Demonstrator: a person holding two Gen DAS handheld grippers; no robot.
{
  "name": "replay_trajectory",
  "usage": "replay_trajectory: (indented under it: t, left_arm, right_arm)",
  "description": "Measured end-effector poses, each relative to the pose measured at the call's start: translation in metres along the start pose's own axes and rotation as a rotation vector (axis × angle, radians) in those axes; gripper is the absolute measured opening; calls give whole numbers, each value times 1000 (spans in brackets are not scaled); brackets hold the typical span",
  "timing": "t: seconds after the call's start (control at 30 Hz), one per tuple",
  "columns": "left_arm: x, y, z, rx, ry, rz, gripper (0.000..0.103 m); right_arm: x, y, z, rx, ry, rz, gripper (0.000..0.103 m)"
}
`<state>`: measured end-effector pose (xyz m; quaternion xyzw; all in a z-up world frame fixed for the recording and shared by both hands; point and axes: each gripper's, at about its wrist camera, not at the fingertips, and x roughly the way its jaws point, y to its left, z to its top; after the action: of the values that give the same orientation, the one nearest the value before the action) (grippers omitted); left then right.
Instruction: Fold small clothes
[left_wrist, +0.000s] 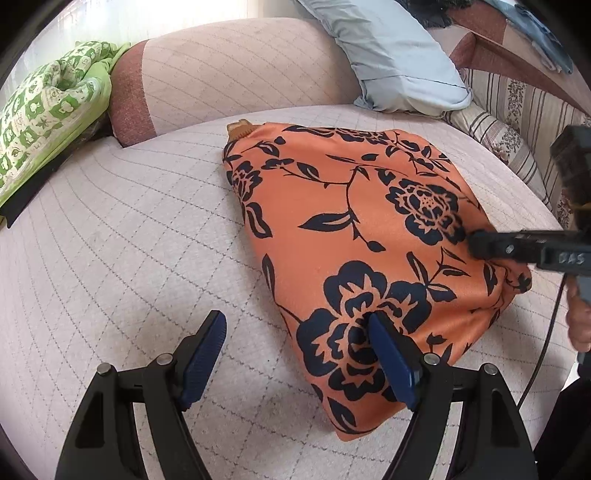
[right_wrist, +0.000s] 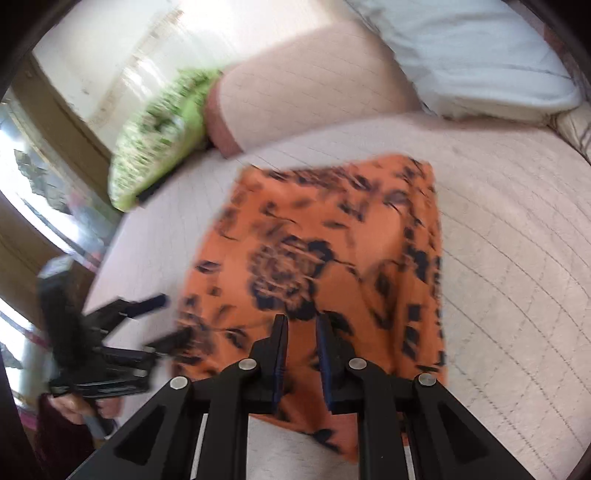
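I am steering 2 grippers over a padded seat, and nearest my left camera the left gripper (left_wrist: 295, 328) is standing spread wide: 1 blue ribbed pad is hanging over bare cushion, the other is lying over the near edge of the orange garment (left_wrist: 354, 236), gripping nothing. The right gripper (right_wrist: 301, 325) is nearly pressed together, a narrow slit showing between its pads; I cannot tell whether any cloth is caught there, since the right view is blurred.

The garment is lying in the middle of the quilted seat cushion (left_wrist: 110, 258), already folded into a compact, roughly trapezoid packet. I am judging this as the late smoothing or a last fold. The next move calls for pinching a free edge on each side without dragging the whole packet.

The cloth is looking smooth and slightly satiny, orange with bold navy flowers, lying in soft layers. The cushion is pale pink, stitched in a diamond grid. Further off, a green patterned bundle (left_wrist: 48, 103) is resting at the left, and a pale blue pillow (left_wrist: 399, 55) is leaning at the back.
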<state>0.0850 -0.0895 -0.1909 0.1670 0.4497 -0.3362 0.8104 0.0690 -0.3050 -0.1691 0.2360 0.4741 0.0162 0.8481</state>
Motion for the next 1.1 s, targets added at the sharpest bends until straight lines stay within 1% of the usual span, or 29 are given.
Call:
replay_trajectory:
  t: [0.07, 0.2, 0.4, 0.7, 1.1]
  left_arm:
    - [2, 1, 1, 2, 0, 2, 83]
    - [6, 2, 3, 3, 4, 3, 85]
    - [9, -2, 7, 18, 3, 14, 86]
    - [9, -5, 8, 22, -1, 34, 86]
    - [5, -9, 6, 16, -7, 72, 87]
  right_arm:
    - [7, -4, 0, 16, 13, 16, 19]
    - [10, -4, 1, 7, 17, 2, 19]
    - [17, 2, 6, -14, 18, -15, 19]
    - [18, 2, 8, -27, 19, -6, 19]
    - [11, -4, 1, -31, -11, 49, 19]
